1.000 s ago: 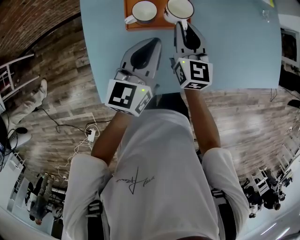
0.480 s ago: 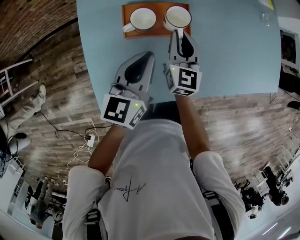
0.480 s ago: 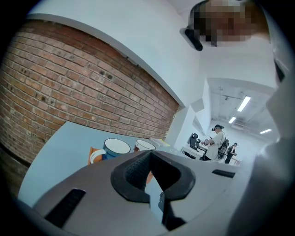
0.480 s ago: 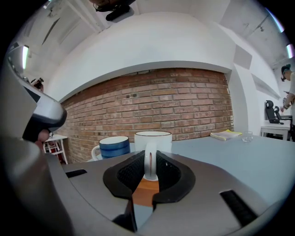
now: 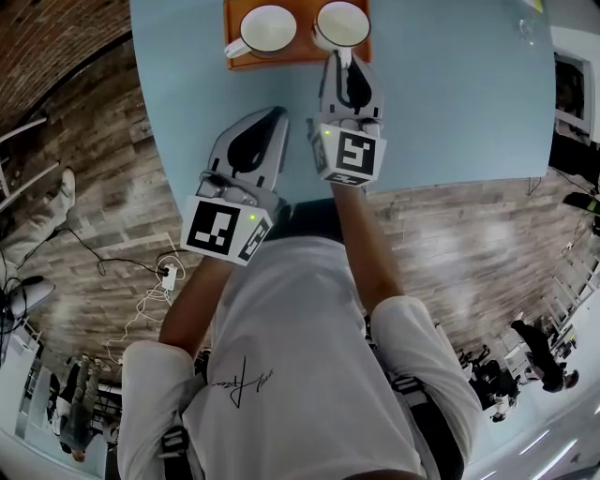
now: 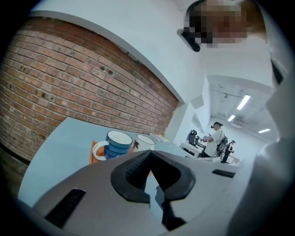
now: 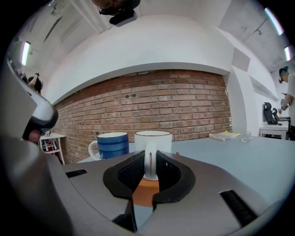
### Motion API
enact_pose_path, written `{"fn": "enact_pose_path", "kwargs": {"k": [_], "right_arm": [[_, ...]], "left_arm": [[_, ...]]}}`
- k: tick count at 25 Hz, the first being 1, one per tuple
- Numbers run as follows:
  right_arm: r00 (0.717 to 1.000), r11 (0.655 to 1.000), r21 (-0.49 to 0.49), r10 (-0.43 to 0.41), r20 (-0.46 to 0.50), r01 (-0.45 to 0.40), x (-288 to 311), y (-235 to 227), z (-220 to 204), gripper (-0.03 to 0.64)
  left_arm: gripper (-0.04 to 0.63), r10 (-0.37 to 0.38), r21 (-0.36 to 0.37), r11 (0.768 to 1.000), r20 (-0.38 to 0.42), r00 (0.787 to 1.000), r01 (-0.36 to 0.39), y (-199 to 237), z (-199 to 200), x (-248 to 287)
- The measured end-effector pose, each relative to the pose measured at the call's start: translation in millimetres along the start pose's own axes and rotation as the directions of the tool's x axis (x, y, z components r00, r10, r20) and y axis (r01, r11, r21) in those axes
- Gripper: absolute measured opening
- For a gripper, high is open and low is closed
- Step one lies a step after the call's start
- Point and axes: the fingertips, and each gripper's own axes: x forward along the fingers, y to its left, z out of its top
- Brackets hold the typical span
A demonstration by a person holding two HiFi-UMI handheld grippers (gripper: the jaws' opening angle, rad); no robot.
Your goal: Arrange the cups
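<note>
An orange tray [image 5: 296,49] lies at the far side of the light blue table [image 5: 450,94]. On it stand a blue striped cup [image 5: 267,28] [image 7: 112,144] [image 6: 117,144] on the left and a white cup [image 5: 342,23] [image 7: 153,139] [image 6: 145,142] on the right. My right gripper [image 5: 344,64] [image 7: 150,168] is shut on the white cup's handle, which stands upright between the pads. My left gripper [image 5: 272,114] [image 6: 148,156] hovers low over the table short of the tray, shut and empty.
A yellow pad [image 7: 224,135] and a small glass [image 7: 246,135] [image 5: 525,33] sit far right on the table. The table's near edge runs just under both grippers. A brick wall stands behind the table, and people stand far off.
My right gripper has sunk with the white cup, which now rests within the tray. The left gripper has also dropped a little toward the table.
</note>
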Motion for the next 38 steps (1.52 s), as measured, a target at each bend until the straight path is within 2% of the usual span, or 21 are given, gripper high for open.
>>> {"fn": "enact_pose_path", "kwargs": {"k": [13, 17, 38], "right_arm": [[0.999, 0.999, -0.031, -0.036, 0.032, 0.037, -3, 4, 0, 0.066], [0.999, 1.0, 0.005, -0.019, 0.027, 0.018, -1, 5, -1, 0.066], [1.0, 1.0, -0.006, 0.02, 0.017, -0.02, -16, 7, 0, 0.084]], "left_arm": [[0.008, -0.004, -0.016, 1.0, -0.02, 1.0, 0.004, -3, -8, 2], [0.008, -0.002, -0.004, 1.0, -0.023, 1.0, 0.002, -1, -9, 2], [0.008, 0.003, -0.028, 1.0, -0.017, 1.0, -0.003, 0, -10, 3]]}}
